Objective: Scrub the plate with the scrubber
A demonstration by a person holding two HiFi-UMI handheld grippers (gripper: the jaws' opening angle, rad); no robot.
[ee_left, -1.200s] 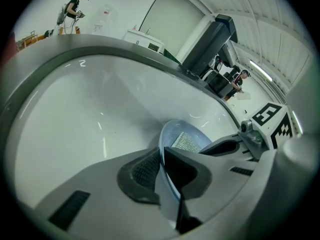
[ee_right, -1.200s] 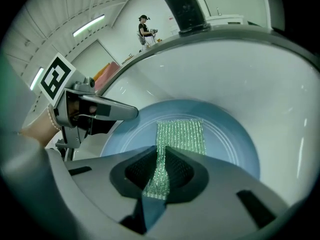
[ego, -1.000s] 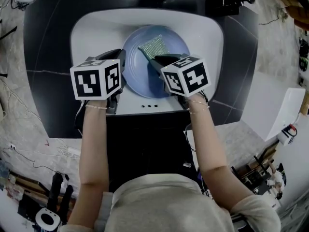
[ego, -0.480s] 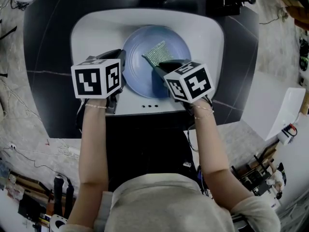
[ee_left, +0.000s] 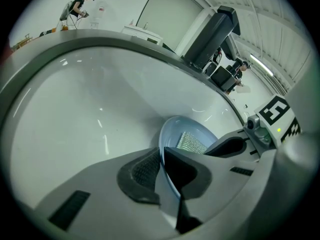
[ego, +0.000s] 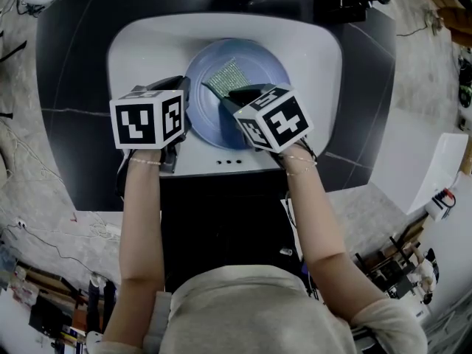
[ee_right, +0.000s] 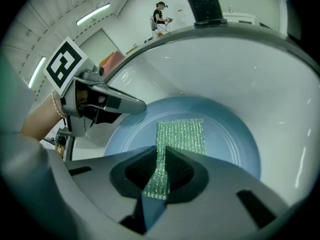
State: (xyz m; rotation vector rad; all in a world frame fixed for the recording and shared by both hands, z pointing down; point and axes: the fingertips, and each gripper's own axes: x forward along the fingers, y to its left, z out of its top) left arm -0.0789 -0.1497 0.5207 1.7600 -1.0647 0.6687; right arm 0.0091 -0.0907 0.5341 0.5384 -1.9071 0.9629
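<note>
R tongs [ee_right: 160,160] are pinched tight on one end of the green glittery mesh scrubber [ee_right: 182,136]. The strip runs edge-on between the pads, then fans out flat ahead of them. L tongs [ee_left: 163,159] are clamped on the rim of the pale blue round plate [ee_left: 175,130], one pad each side of the edge. In the head view that grip sits at the plate's left edge, w/ the plate [ego: 264,63] lying in the white sink basin [ego: 147,43], which is set into the dark surface [ego: 66,87]. Key relation: the scrubber [ego: 227,74] lies just up and left of the R tongs [ego: 230,94] in the head view, long axis in line w/ the tongs, its free end on the plate's middle zone. It looks flat on the plate, tho contact can't be confirmed. R hand is the only one on it. L tongs [ego: 184,103] are near, beside it on frame left, but apart from it. Judgement: scrubbing is under way. The next stroke prob runs along that long axis, or sweeps toward the unscrubbed right half, while L steadies the rim. Risk: the thin strip folding under if pushed end-first.
</note>
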